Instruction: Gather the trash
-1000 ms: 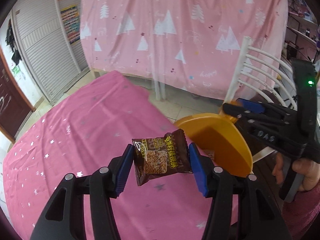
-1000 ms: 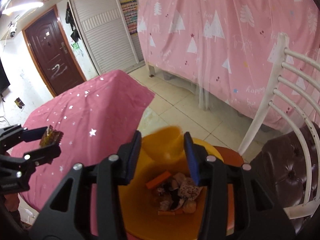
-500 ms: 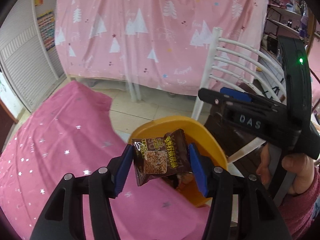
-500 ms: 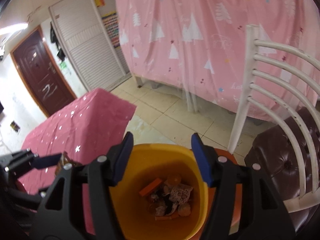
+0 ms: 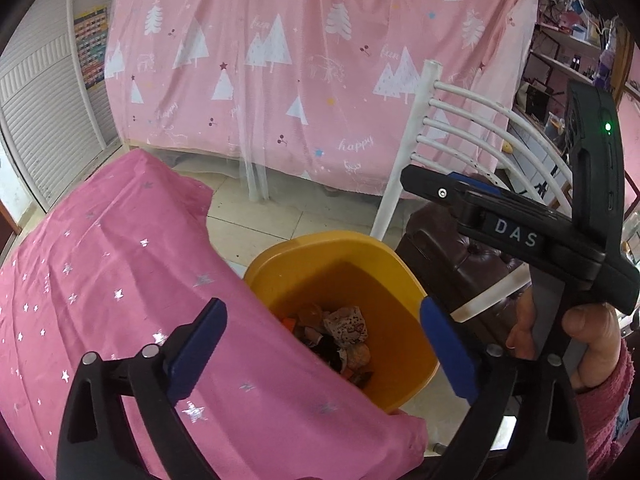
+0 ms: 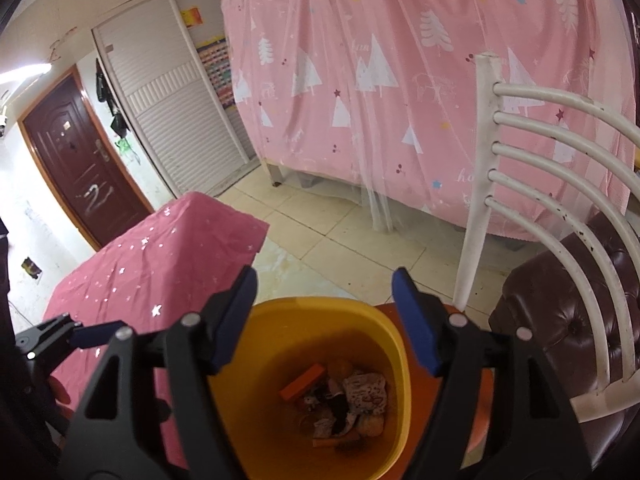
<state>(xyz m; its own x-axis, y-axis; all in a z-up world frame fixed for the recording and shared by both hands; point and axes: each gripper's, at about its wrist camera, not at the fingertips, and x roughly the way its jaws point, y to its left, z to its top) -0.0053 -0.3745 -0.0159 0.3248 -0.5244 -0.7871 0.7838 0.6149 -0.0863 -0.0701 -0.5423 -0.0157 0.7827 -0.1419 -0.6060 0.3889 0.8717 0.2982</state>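
step: drop trash in bin | L gripper jaws just opened wide, nothing betw. | R gripper jaws just opened, empty, over yellow bin | trash pile at bin bottom, bin just beside pink table | tip: keep jaws spread, lift clear of rim w/o knocking bin

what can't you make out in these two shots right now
- Left wrist view: near part of the yellow bin, hidden by the pink tablecloth.
- Right wrist view: bin's near rim, behind the right gripper; left gripper cut off at the edge.
- Both views: single trash pieces, too jumbled.
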